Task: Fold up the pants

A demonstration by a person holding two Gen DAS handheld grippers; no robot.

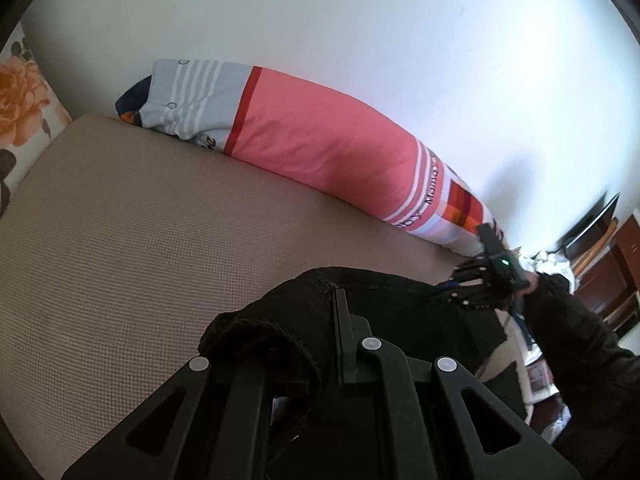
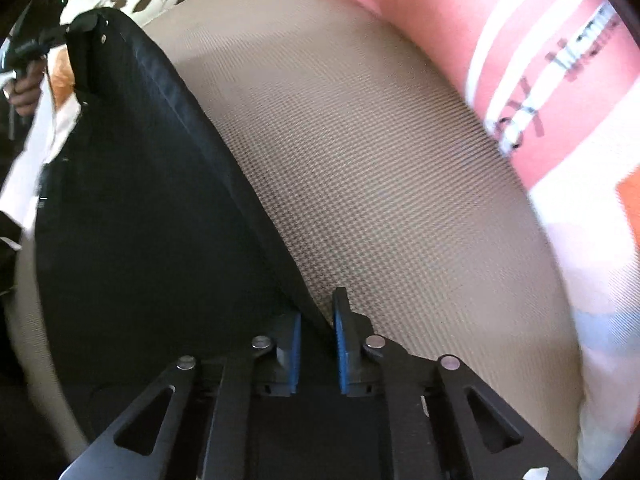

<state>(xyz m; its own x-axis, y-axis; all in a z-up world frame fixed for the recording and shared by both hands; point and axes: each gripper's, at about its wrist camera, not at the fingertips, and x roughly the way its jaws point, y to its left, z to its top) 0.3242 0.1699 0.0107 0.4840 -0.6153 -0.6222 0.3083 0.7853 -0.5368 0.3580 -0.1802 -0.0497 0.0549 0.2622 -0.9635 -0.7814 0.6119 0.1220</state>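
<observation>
The black pants (image 2: 140, 200) hang stretched in a taut sheet between both grippers over the tan woven mat (image 2: 360, 160). My right gripper (image 2: 320, 312) points steeply down, and its blue pads (image 2: 342, 340) are closed on the pants' lower edge. At the top left, my left gripper (image 2: 68, 32) pinches the far corner of the pants. In the left wrist view the pants (image 1: 400, 312) drape over my left gripper (image 1: 324, 300), hiding one finger; the grip is shut on the bunched fabric. The right gripper (image 1: 460, 284) shows at the far end, held by a dark-sleeved arm (image 1: 580, 340).
A long pink striped bolster (image 1: 320, 140) lies along the white wall (image 1: 360, 20) at the mat's far edge, also the bolster (image 2: 520, 60) close on the right. A floral cushion (image 1: 24, 92) borders the mat's end. Brown furniture (image 1: 612, 264) stands beyond the bed.
</observation>
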